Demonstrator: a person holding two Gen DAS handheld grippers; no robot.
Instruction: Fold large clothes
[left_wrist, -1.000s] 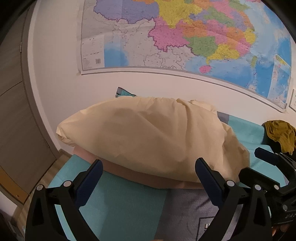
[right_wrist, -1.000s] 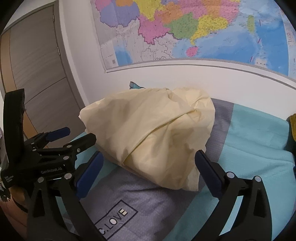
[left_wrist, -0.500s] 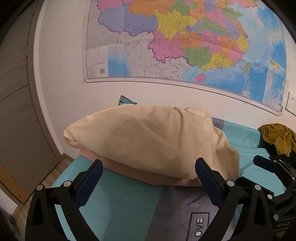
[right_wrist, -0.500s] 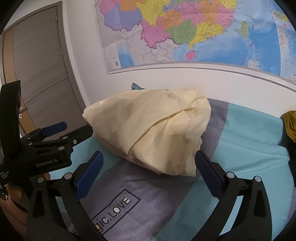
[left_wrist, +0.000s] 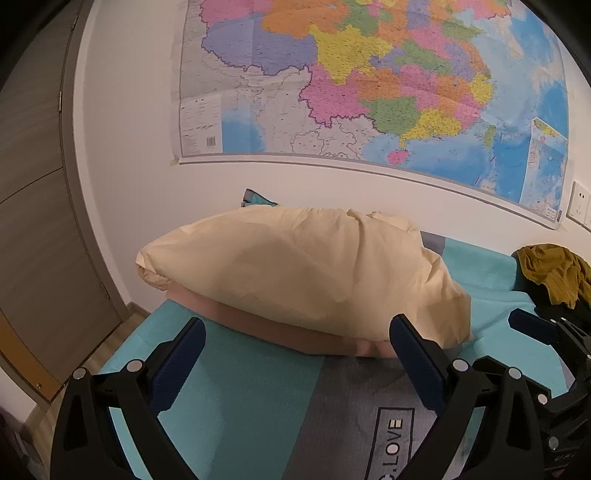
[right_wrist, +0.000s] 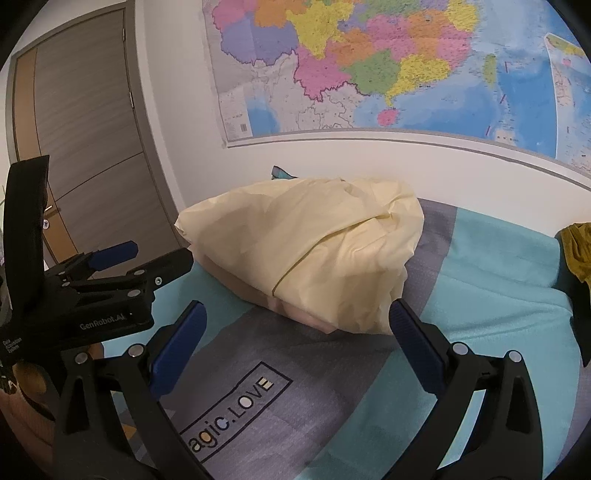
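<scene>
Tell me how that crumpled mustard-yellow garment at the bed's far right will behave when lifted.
The crumpled mustard-yellow garment lies in soft folds, so it probably hangs limp and drapes. It looks thin, so likely light. Heaped on something dark, it may unfurl unevenly from a single pinch.

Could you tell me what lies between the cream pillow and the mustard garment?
Only bare bedspread, teal and grey, separates the cream pillow from the mustard garment, clearest in the left wrist view.

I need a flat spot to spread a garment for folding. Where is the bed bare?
Free: the teal-and-grey bedcover between the cream pillow and the mustard garment, and the strip before the pillow with the LOVE print. Crowded: the pillow end by the wall.
</scene>
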